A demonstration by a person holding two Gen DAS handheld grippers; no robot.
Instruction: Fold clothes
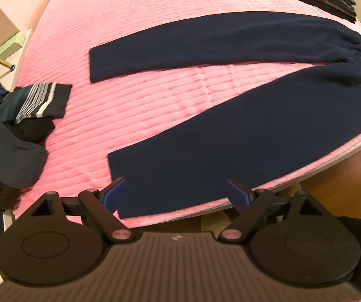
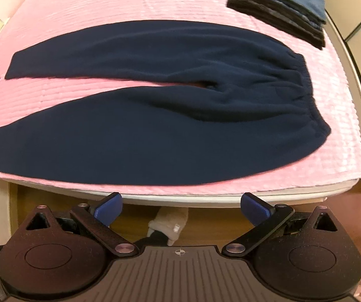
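The navy sweatpants (image 2: 155, 115) lay spread flat on the pink quilted bed cover (image 2: 195, 7), legs parted in a narrow V, the elastic waistband (image 2: 303, 93) off to the right and the two cuffs to the left. Their long axis ran left to right, square across the line of both grippers, with the nearer leg (image 1: 230, 156) lying along the front edge of the bed. The left gripper (image 1: 177, 188) stood with its jaws wide and nothing between them, right at the cuff of that nearer leg, the cloth showing between its blue pads (image 1: 113, 192). The right gripper (image 2: 180, 205) was likewise spread wide and empty, held just off the bed's edge, facing the middle of the same leg, with the waistband further to its right. So the left hand was the nearer to the cuffs, the right to the waist. Beyond the waistband sat a stack of folded dark clothes (image 2: 281, 7); by the far cuff a loose heap of striped and dark garments (image 1: 26, 115) hung over the left edge
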